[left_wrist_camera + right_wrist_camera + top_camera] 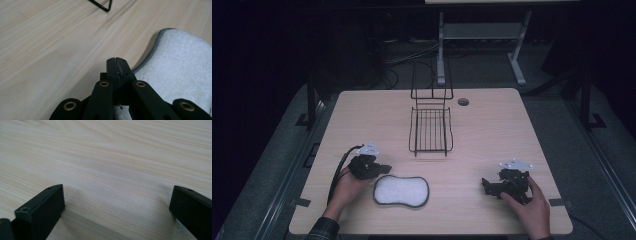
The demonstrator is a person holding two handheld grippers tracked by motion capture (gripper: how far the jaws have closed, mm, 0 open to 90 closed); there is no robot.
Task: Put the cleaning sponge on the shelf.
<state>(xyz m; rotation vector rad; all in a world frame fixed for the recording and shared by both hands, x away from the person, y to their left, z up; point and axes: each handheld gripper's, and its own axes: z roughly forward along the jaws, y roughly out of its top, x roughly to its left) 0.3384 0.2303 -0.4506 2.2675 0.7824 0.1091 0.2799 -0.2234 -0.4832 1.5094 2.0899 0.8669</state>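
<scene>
A: Where is the sponge (401,190) relative to the hands?

B: It lies flat on the worktop (492,125), long axis left to right, just beside the left gripper (384,168), whose fingers are closed and empty. The right gripper (484,186), fingers wide open and empty, sits well apart.

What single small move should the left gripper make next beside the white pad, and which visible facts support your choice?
Probably open the left gripper first. Its fingers are pressed together with nothing between them, and they sit at the grey-trimmed edge of the white pad, which lies flat on the table. Shut fingers cannot take hold of that edge. The right gripper rests apart, already open.
</scene>
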